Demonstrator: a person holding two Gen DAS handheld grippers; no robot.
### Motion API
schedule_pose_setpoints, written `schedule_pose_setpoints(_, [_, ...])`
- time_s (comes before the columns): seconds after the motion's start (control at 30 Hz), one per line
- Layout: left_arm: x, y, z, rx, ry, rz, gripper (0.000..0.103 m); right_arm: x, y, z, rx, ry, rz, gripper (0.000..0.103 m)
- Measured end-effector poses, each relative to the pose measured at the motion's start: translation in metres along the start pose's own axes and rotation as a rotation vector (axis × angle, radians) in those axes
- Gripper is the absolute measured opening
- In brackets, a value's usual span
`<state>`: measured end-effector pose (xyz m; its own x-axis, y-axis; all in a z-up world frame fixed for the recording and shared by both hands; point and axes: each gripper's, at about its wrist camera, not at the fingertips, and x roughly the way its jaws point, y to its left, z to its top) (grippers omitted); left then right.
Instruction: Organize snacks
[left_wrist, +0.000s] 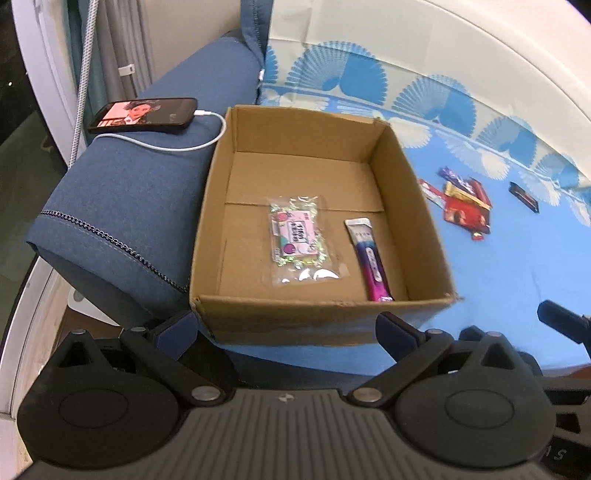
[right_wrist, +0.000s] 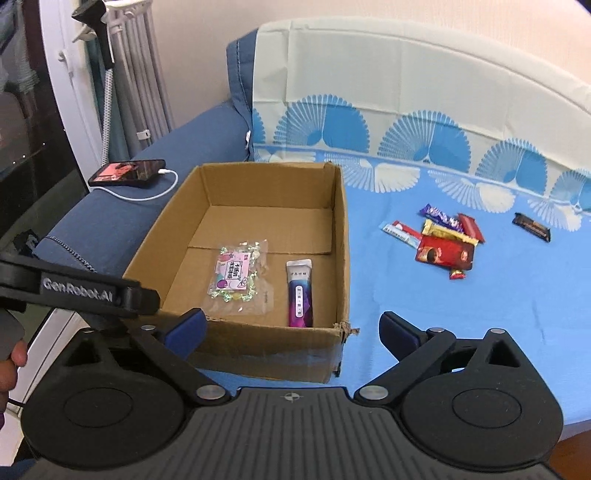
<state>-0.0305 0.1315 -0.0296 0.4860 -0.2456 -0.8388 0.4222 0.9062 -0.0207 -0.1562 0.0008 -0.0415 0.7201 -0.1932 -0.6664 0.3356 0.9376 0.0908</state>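
Here, the left gripper has its two blue-padded fingers spread as wide as they go, with nothing between them; they frame the near wall of the cardboard box without touching it. The right gripper stands just as wide and just as empty, its fingers straddling the box's near right corner, the right-hand pad hanging over bare sheet.

Seen from the left wrist, the box fills the centre, open-topped. On its floor lie two snacks: a clear candy packet with a pink label near the middle, and a purple stick pouch just beside it at about 3 o'clock, its lower end against the near wall. The two do not touch.

Outside the box, at about 2 o'clock from it, a small heap of snack wrappers sits on the blue patterned sheet: red, gold and purple packs overlapping. A dark bar lies apart from the heap, farther out at 3 o'clock from it.

At 9 o'clock of the box is a blue sofa arm, touching the box's left wall. On it, at about 10 o'clock, rests a phone with a lit screen and a white cable plugged in. In the right wrist view, part of the left gripper's black body crosses at 9 o'clock, with a person's fingertips at the edge.
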Motion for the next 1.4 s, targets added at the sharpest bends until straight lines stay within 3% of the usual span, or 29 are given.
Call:
schedule_pose_setpoints(0.3, [-0.022, -0.009, -0.007, 0.031, -0.053, 0.008, 0.103, -0.019, -0.008, -0.008, 0.034, -0.033, -0.019, 0.101])
schedule_pose_setpoints(1.4, [-0.041, -0.014, -0.016, 0.05, -0.083, 0.002, 0.103, -0.038, -0.009, -0.013, 0.029, -0.065, -0.02, 0.102])
